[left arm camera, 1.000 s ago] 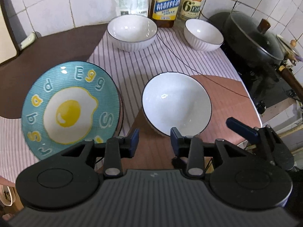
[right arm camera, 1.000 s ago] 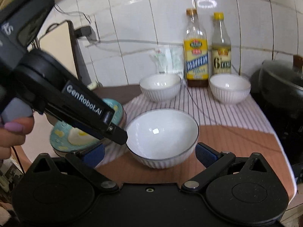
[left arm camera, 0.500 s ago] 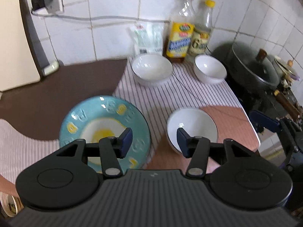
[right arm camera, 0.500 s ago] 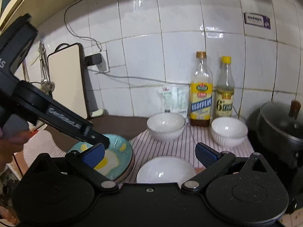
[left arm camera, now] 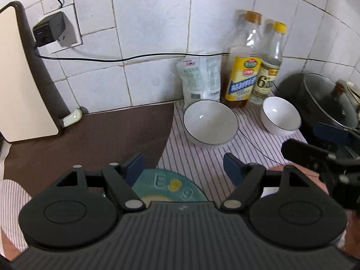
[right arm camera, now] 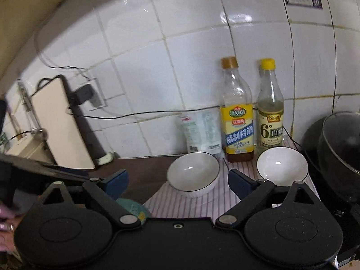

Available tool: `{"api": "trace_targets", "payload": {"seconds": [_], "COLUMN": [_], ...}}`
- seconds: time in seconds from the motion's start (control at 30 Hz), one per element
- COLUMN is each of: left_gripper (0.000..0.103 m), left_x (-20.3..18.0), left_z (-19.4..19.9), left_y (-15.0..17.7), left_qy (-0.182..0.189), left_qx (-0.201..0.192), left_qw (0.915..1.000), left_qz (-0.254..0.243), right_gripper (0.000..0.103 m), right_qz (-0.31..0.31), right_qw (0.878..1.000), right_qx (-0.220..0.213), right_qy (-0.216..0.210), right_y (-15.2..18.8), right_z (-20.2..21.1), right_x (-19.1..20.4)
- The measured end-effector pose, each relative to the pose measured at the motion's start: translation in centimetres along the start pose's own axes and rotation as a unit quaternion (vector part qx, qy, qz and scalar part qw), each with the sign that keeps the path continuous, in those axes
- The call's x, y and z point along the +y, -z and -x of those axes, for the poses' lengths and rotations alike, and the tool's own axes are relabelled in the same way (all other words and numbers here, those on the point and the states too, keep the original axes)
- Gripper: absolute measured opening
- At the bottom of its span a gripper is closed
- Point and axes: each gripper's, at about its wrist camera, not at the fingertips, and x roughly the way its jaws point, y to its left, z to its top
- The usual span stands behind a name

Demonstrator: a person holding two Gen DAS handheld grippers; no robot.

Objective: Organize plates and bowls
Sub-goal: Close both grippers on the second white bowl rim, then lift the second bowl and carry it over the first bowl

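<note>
A teal plate with a fried-egg picture [left arm camera: 171, 185] lies on the counter under my left gripper [left arm camera: 183, 165], which is open, empty and held above it; a sliver of the plate shows in the right wrist view [right arm camera: 132, 209]. Two white bowls with dark rims stand at the back on the striped cloth: a larger one [left arm camera: 210, 121] [right arm camera: 193, 174] and a smaller one [left arm camera: 280, 114] [right arm camera: 282, 165]. My right gripper [right arm camera: 177, 182] is open and empty, held above the counter. The large white bowl nearer the front is hidden below both grippers.
Two bottles [left arm camera: 246, 67] [left arm camera: 268, 67] and a plastic pouch [left arm camera: 201, 78] stand against the tiled wall. A black pot with a glass lid [left arm camera: 326, 101] sits at the right. A cutting board [left arm camera: 20, 78] leans at the left. A cable [left arm camera: 135, 57] runs along the wall.
Both grippers have risen and tilted up, away from the counter. The left gripper's jaws have opened wider. The front white bowl and most of the egg plate have dropped out of view.
</note>
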Motion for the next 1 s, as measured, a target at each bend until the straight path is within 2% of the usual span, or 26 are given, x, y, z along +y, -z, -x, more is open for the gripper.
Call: {"api": "trace_targets", "payload": {"seconds": [0.13, 0.3, 0.43, 0.57, 0.67, 0.77, 0.87, 0.93, 0.97, 1.0], "left_gripper": [0.079, 0.079, 0.079, 0.078, 0.077, 0.074, 0.062, 0.053, 0.044, 0.032], "left_x": [0.2, 0.1, -0.1, 0.0, 0.5, 1.0, 1.6, 1.9, 2.0, 2.1], "left_z": [-3.0, -6.9, -9.9, -12.1, -13.8, -15.4, -16.7, -17.2, -17.4, -17.6], "left_y": [-0.7, -1.1, -1.5, -2.2, -2.8, -3.0, -3.0, -2.8, -2.7, -2.7], "left_qy": [-0.004, -0.004, 0.005, 0.002, 0.003, -0.004, -0.002, 0.014, 0.023, 0.036], "left_qx": [0.01, 0.03, 0.048, 0.048, 0.052, 0.057, 0.064, 0.065, 0.067, 0.068], "left_qw": [0.9998, 0.9991, 0.9981, 0.9975, 0.9967, 0.9963, 0.9958, 0.9951, 0.9946, 0.994], "left_qz": [0.018, 0.029, 0.037, 0.051, 0.061, 0.064, 0.066, 0.073, 0.076, 0.078], "right_gripper": [0.094, 0.094, 0.09, 0.087, 0.083, 0.075, 0.06, 0.044, 0.04, 0.031], "right_qz": [-0.026, -0.028, -0.043, -0.057, -0.079, -0.093, -0.103, -0.109, -0.112, -0.114], "right_qw": [0.999, 0.995, 0.992, 0.987, 0.983, 0.98, 0.977, 0.975, 0.975, 0.975], "right_qx": [0.041, 0.083, 0.112, 0.142, 0.162, 0.173, 0.182, 0.186, 0.187, 0.187], "right_qy": [-0.002, 0.039, 0.039, 0.038, 0.038, 0.043, 0.048, 0.047, 0.046, 0.044], "right_y": [-1.0, -1.6, -1.9, -1.8, -1.5, -1.1, -0.7, -0.5, -0.4, -0.3], "right_z": [-3.8, -7.9, -10.6, -13.7, -15.9, -17.6, -18.9, -19.5, -19.8, -20.0], "right_x": [-1.6, -3.0, -4.1, -5.2, -6.2, -6.9, -7.4, -7.6, -7.6, -7.7]}}
